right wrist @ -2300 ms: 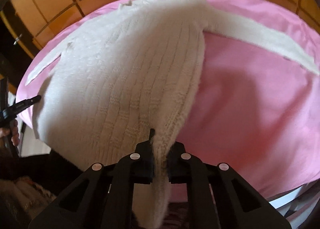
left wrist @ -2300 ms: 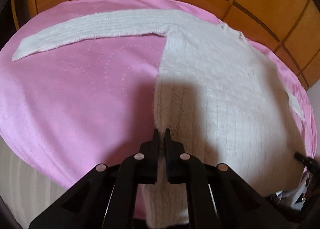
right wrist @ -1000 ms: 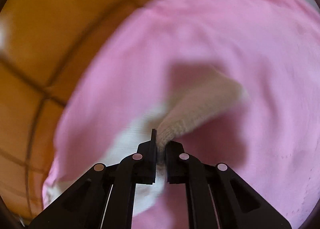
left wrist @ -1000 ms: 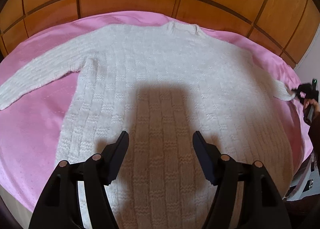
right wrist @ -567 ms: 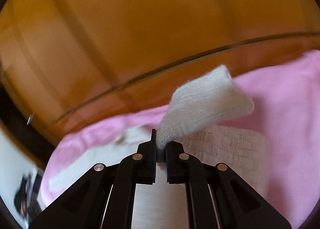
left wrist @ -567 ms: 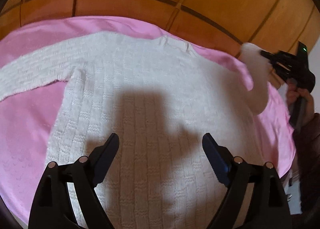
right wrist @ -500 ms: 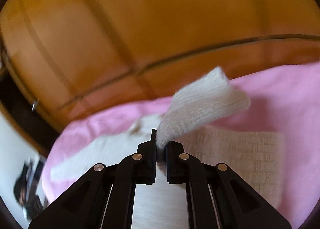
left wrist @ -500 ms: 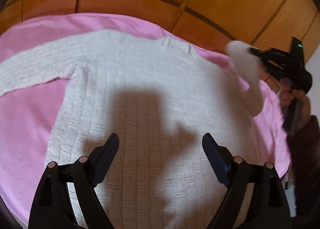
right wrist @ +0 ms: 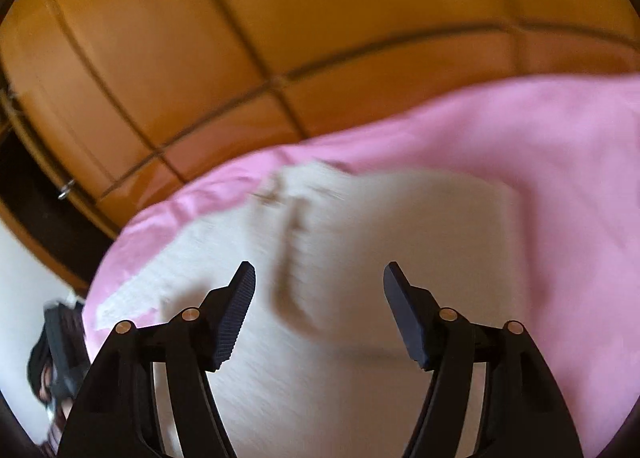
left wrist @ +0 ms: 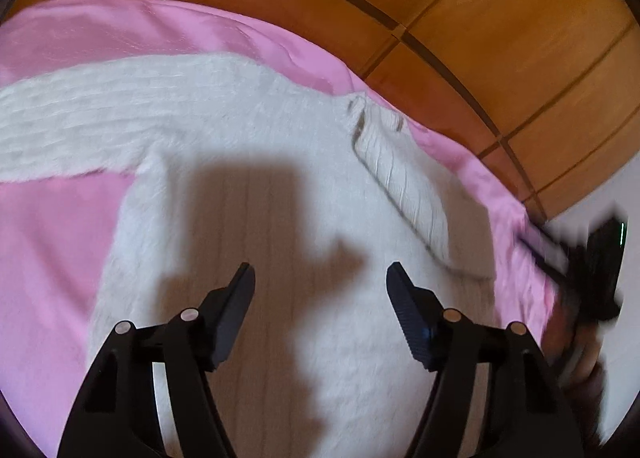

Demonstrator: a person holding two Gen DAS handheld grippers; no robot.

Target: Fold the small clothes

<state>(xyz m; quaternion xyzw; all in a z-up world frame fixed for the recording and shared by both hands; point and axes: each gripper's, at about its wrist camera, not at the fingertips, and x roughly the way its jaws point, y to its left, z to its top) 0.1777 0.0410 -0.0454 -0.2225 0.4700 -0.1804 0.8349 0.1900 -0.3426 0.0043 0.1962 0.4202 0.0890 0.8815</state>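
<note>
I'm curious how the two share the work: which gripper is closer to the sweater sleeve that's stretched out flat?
Left. The left gripper hovers over the sweater, beside the outstretched sleeve. The right gripper is at the sweater's opposite side.

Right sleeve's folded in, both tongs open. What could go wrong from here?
1. The folded sleeve lies loose and slanted across the white ribbed knit sweater; nothing pins it, so it may slip at the next fold.
2. The other sleeve lies spread on the pink blanket; the left tongs hang over the body, not there.
3. The right wrist view is blurred; the right tongs may grab badly.
</note>
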